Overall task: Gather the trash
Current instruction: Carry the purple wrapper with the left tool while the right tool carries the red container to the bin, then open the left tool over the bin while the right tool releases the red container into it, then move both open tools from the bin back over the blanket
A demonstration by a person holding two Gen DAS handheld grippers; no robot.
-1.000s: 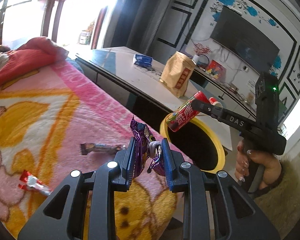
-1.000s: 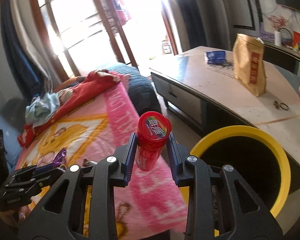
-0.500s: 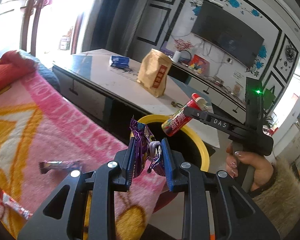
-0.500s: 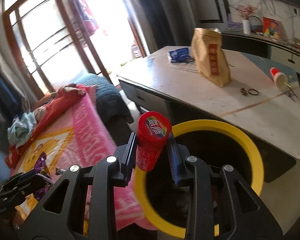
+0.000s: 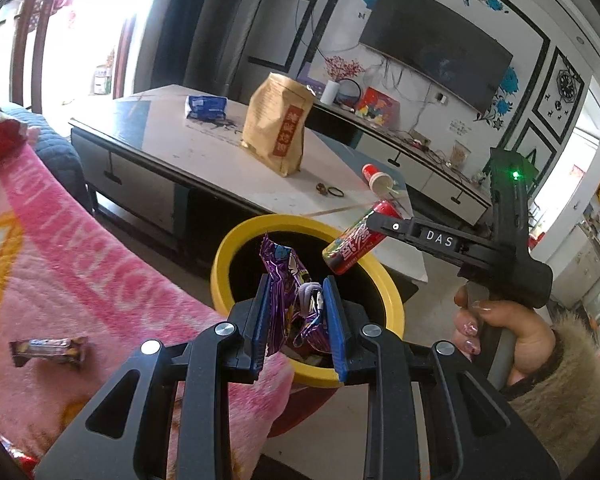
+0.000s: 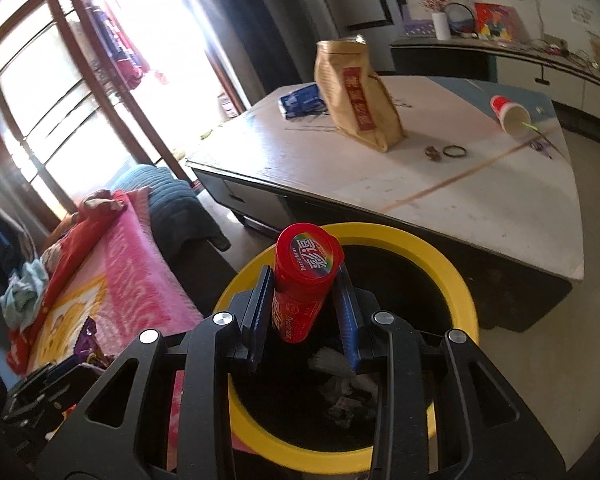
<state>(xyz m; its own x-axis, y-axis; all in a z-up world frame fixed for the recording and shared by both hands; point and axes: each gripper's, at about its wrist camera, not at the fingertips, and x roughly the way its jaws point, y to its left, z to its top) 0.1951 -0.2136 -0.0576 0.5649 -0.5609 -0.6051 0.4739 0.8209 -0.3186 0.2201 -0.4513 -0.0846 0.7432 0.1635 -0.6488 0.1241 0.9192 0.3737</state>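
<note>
Left wrist view: the left claw (image 5: 296,312) is closed on a crumpled purple wrapper (image 5: 286,292), held above the near rim of the yellow bin (image 5: 220,264), which stands on the floor between the bed's pink blanket (image 5: 80,264) and the near edge of the bench (image 5: 204,152). The right claw (image 5: 374,224) clamps a red tube (image 5: 354,245), tilted above the bin's far rim. A brown candy wrapper (image 5: 48,350) lies on the blanket, well apart from the bin. Right wrist view: the right claw (image 6: 304,312) pinches the red tube (image 6: 306,276) with its cap toward the bench, over the bin (image 6: 456,284); scraps lie in the bin's dark interior. On the bench (image 6: 440,200) stand a tan paper bag (image 6: 356,96) and, near the far right corner, a tipped paper cup (image 6: 510,114).
</note>
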